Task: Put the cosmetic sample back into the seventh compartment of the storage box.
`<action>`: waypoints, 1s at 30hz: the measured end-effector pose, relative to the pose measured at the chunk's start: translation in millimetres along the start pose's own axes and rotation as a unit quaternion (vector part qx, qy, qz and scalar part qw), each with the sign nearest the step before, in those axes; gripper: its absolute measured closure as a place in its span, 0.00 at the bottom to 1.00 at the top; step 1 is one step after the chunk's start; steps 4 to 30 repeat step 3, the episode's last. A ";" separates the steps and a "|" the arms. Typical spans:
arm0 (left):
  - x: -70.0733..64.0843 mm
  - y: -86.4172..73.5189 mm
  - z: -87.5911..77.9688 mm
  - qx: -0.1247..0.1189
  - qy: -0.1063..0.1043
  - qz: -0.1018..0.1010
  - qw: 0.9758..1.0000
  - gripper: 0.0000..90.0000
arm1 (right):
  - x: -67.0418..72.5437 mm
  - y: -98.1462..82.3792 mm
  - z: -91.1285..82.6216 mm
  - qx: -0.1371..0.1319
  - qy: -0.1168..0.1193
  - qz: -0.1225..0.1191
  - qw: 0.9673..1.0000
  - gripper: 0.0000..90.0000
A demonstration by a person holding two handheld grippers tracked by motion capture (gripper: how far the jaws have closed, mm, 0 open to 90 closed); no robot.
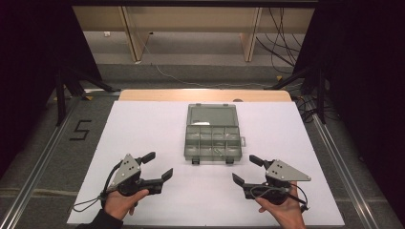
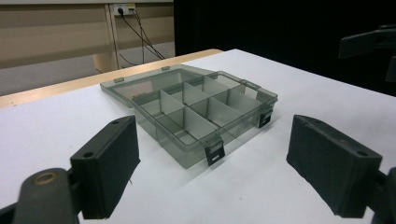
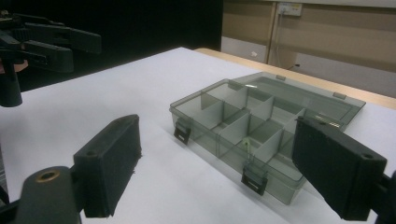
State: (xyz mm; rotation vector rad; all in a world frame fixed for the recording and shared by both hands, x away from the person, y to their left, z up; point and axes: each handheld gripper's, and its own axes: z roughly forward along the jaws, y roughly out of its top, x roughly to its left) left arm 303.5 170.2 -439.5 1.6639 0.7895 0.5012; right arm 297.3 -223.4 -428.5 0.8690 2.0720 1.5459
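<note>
A big white table [image 1: 143, 143] takes up most of the high view. Its far edge is bare wood. Around it is a grey floor [image 1: 43, 157] with a black number 5 [image 1: 80, 130] marked on it at the left. Far back stand wooden table legs [image 1: 131, 33], and some cables [image 1: 282, 38] lie on the floor.

A see-through grey plastic box [image 1: 212, 138] sits on the table, in the middle and a bit toward the far side. Its lid [image 1: 212, 115] is open and lies flat behind it. Inside, thin walls cut the box into small square spaces. Two dark clips [image 2: 215, 153] hang on its near side. In the right gripper view something small and pale [image 3: 248, 145] lies in one space near the front; what it is cannot be told.

The left hand [image 1: 122, 202] holds the left gripper [image 1: 159, 165] near the front edge of the table, on the left. Its jaws are wide apart and hold nothing. It points at the box from the left front and is well apart from it.

The right hand [image 1: 282, 210] holds the right gripper [image 1: 247, 170] near the front edge, on the right. Its jaws are wide apart too, with nothing between them. It sits near the box's front right corner but does not touch it.

A thin black cable [image 1: 88, 202] trails from the left gripper over the table edge.
</note>
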 end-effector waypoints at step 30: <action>-0.2 0.0 0.0 0.000 0.000 0.000 1.000 0.18 | -0.5 0.0 -0.1 -0.002 -0.001 -0.001 1.000 0.19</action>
